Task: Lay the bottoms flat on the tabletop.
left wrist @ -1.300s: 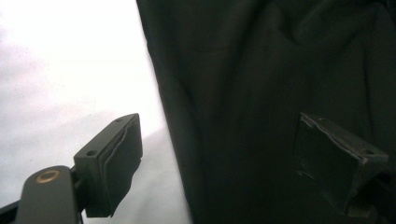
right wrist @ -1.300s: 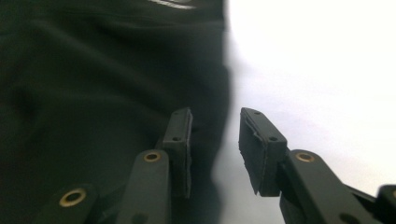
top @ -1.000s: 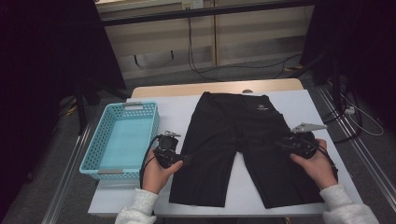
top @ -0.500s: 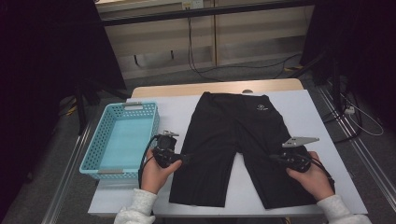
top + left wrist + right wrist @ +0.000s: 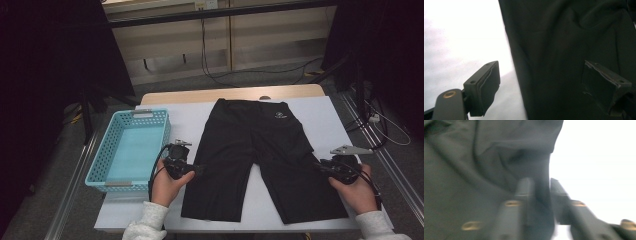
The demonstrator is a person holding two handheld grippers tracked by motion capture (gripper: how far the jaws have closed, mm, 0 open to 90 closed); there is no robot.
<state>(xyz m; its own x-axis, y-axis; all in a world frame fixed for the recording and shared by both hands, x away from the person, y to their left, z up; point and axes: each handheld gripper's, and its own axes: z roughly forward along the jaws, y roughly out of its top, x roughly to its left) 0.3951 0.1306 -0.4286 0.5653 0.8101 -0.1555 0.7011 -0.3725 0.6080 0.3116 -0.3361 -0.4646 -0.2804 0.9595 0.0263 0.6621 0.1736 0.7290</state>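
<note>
Right tongs [image 5: 327, 169] have slid toward the near edge along the outer side of the shorts [image 5: 260, 160] since 0.5 s ago; left tongs [image 5: 192, 170] barely shifted, same spot at the other outer edge.

Shorts: black, lying flat on the white counter [image 5: 325, 115], waistband far, both leg hems near the person. Blue basket [image 5: 100, 172] sits just left of them, on the counter's left edge.

Left tongs [image 5: 541, 87]: jaws wide apart, straddling the outer seam of the left leg — one pad over bare counter, other over cloth. Nothing pinched yet.

Right tongs [image 5: 540, 195]: jaws nearly together w/ a strip of the leg's edge between them; view is blurred but looks clamped on the fabric.

Step in hand, as judged: get matching side grips, prob. for a fold or lift.
- Left: lower the counter-side pad under the seam, then close; take both layers, not just the top one.
- Match heights L vs R so the cloth does not skew.
- Lift slowly, equal tension; watch hems for dragging.
- Risk: thin edge bite on right could slip.
</note>
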